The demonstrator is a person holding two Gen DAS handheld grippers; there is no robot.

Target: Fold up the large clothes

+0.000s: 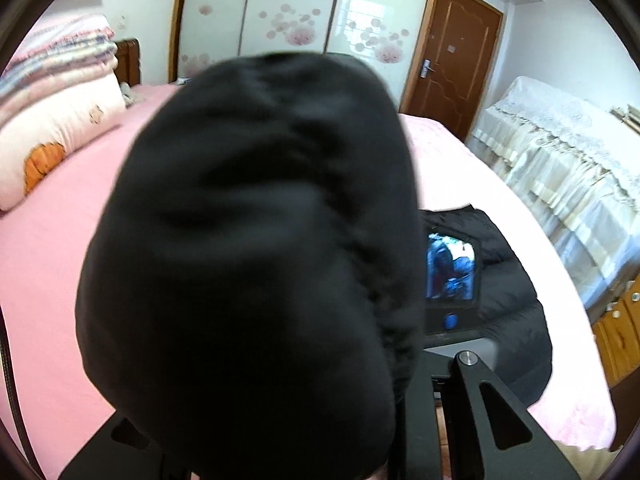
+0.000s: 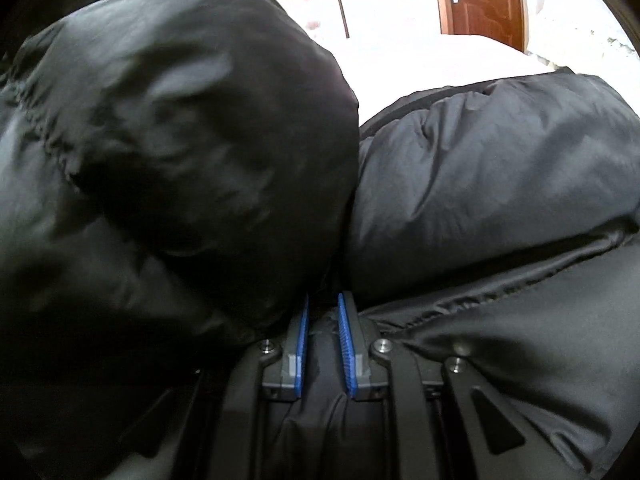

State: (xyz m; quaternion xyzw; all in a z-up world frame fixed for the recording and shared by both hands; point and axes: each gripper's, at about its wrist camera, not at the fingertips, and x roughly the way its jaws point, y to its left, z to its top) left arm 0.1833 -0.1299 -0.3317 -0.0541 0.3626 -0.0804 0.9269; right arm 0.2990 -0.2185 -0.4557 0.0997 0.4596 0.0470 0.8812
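The right tool [image 2: 324, 344] pinches a ridge of the black puffer jacket [image 2: 480, 184]: thin dark fabric runs up between its blue pads [image 2: 345, 344], which stand close together with the cloth squeezed in the gap. Directly ahead of the tips, two swollen quilted panels bulge up, one to the left of the tool and one to the right, meeting in a crease just above the pads. Beyond them lies the pale bed cover, and further off a brown door [image 2: 480, 0].

The left tool [image 1: 256, 452] is buried under a hanging bulk of the same jacket, which fills the middle of its view; its pads are hidden, so from the picture alone I cannot tell whether they grip, though the way the cloth drapes off it suggests a hold. To its right sits the body of the right tool with its small screen [image 1: 450, 266], resting over the part of the jacket spread on the pink bed [image 1: 60, 260]. A folded quilt and pillow [image 1: 60, 128] lie far to the left.

To do this fold well, both grips likely need to stay deep in the padding, since slick shell fabric slips. The lifted portion should travel over and land squarely on the flat part, edges matched, then air pressed out before release.
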